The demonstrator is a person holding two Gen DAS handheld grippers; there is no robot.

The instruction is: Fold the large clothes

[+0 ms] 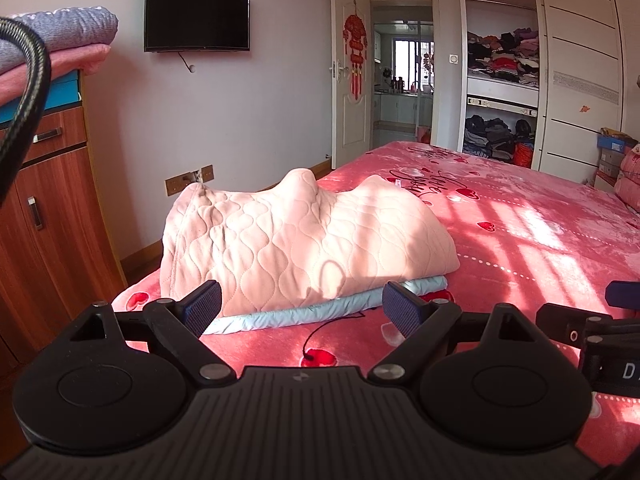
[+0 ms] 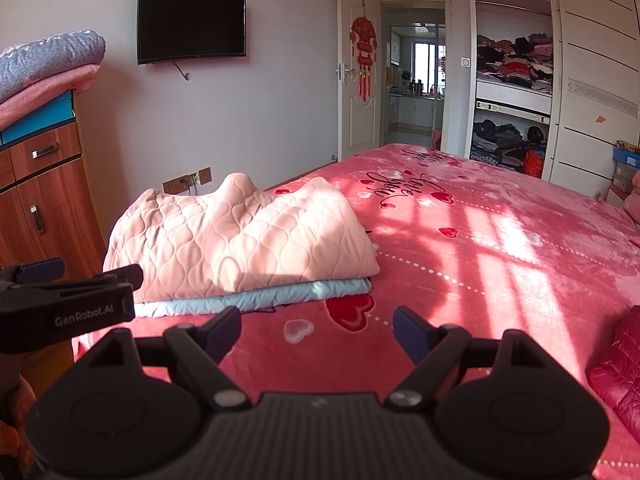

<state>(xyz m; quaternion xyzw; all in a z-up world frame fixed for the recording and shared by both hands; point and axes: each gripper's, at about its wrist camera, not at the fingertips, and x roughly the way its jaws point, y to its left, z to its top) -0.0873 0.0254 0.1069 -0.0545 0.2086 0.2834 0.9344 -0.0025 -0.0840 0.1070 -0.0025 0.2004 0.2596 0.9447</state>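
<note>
A pale pink quilted garment (image 1: pixel 304 240) lies folded in a bulky heap on top of a flat light blue folded piece (image 1: pixel 320 312) on the pink bed (image 1: pixel 520 248). My left gripper (image 1: pixel 302 312) is open and empty, its fingers just in front of the pile's near edge. In the right wrist view the same pink garment (image 2: pixel 240 240) and blue piece (image 2: pixel 260 296) lie to the left. My right gripper (image 2: pixel 318 334) is open and empty over bare bedspread, right of the pile. The left gripper's body (image 2: pixel 68 300) shows at the left edge.
A wooden cabinet (image 1: pixel 48 208) with stacked bedding stands left of the bed. A wall TV (image 1: pixel 196 12), an open door (image 1: pixel 348 80) and an open wardrobe (image 1: pixel 500 68) full of clothes are behind. A red padded item (image 2: pixel 616 372) lies at the bed's right edge.
</note>
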